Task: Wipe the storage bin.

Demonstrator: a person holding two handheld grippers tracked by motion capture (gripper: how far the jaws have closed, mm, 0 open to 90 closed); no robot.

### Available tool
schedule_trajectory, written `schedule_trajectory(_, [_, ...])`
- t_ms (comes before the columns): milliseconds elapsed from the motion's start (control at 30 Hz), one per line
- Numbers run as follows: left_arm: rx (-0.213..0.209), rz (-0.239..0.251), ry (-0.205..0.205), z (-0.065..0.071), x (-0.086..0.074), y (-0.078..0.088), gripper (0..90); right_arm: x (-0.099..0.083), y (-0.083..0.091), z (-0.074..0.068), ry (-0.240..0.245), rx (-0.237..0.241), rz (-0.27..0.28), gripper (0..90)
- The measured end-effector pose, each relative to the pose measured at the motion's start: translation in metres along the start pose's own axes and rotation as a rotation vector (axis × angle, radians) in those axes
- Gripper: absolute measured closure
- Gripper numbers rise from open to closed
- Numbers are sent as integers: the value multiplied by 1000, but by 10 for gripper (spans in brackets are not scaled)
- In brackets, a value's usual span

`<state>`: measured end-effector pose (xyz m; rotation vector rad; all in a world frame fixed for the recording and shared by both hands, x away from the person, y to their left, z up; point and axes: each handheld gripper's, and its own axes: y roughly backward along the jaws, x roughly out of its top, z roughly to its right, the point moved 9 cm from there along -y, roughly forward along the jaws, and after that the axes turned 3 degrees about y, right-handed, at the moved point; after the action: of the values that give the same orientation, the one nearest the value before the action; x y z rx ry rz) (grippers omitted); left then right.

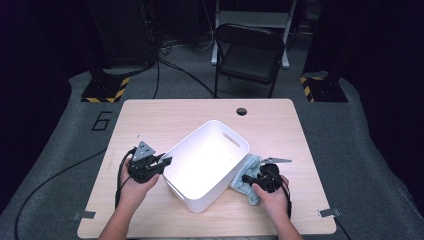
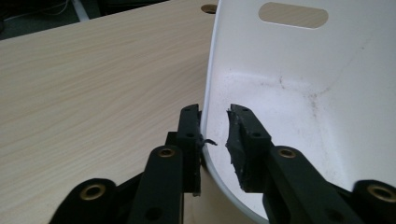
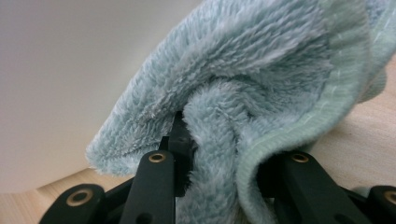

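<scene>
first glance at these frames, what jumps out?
The white bin tilted at the middle of the wooden table, its open side up toward the camera. The left gripper straddles its rim, one jaw outside against the wall and one inside with a small gap. At the bin's right, the right gripper is clamped on a bunched pale blue fluffy cloth lying against the bin's outer wall.

Overhead light brightens the table (image 1: 150,120) while the surroundings stay dark; close foreground in both gripper views blurs softly.
</scene>
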<state>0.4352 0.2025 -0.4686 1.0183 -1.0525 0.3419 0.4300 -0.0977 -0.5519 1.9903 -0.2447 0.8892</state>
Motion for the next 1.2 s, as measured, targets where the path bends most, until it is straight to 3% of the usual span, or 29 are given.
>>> schedule_trajectory(233, [-11, -32, -44, 10, -2, 3, 782, 3, 4, 0, -3, 0, 28, 679])
schedule_trajectory(400, [-4, -14, -33, 13, -2, 2, 784, 9, 11, -3, 13, 1, 45, 679])
schedule_trajectory(733, [20, -21, -36, 20, -4, 3, 781, 40, 46, -25, 87, 29, 182, 679])
schedule_trajectory(967, [29, -11, -21, 20, -4, 3, 777, 58, 69, -39, 121, 43, 259, 681])
schedule_trajectory(1067, [24, -17, -24, 21, -4, 4, 774, 64, 78, -46, 119, 74, 296, 682])
schedule_trajectory(1200, [19, -20, -35, 24, -4, 3, 771, 63, 73, -47, 157, 26, 270, 684])
